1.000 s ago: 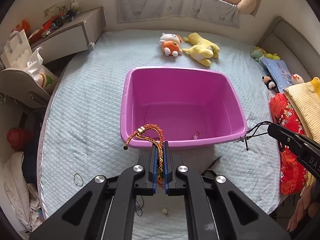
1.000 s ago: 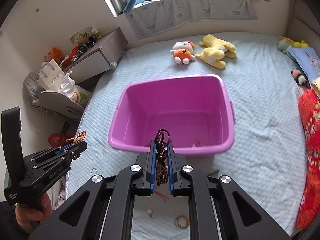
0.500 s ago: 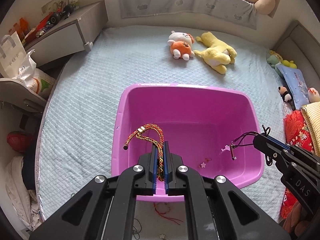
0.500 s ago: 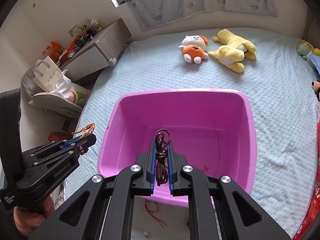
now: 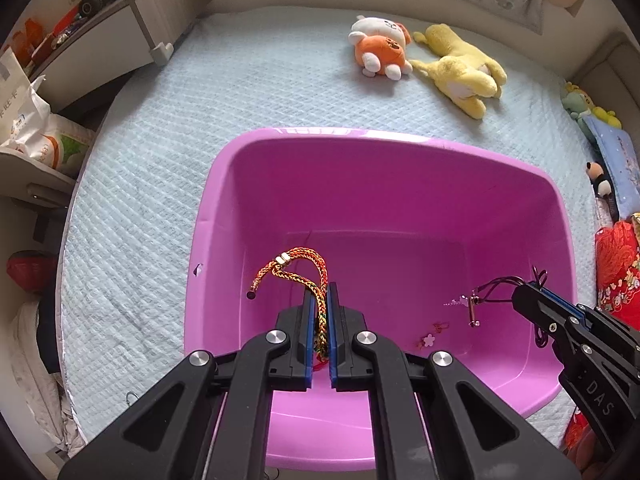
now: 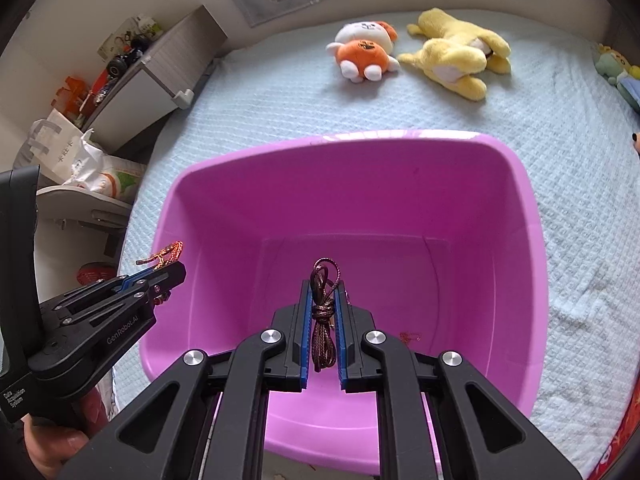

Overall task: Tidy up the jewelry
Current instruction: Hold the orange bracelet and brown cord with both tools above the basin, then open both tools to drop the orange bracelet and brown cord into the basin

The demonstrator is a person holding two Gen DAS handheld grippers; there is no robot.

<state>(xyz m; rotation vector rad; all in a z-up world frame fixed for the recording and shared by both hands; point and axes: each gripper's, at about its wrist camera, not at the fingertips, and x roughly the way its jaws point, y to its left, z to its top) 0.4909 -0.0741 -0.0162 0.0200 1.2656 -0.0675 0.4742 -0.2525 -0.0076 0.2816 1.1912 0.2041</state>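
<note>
Here, both grippers hung above the purple bin (image 5: 224, 184): the left gripper (image 5: 320, 300) clamped a braided bracelet (image 5: 304, 264), the right gripper (image 6: 323, 292) clamped a dark cord necklace (image 6: 324, 312), the bin floor directly below both.

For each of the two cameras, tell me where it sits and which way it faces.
Left wrist view: sits on the left gripper, looking forward and down into the purple tub; its fingers clamp a braided orange bracelet, and the right gripper enters at right.
Right wrist view: sits on the right gripper, facing the same way over the tub; its fingers clamp a dark brown cord, with the left gripper and a hand at left.
Both views share the tub, the orange plush and the yellow plush.
</note>
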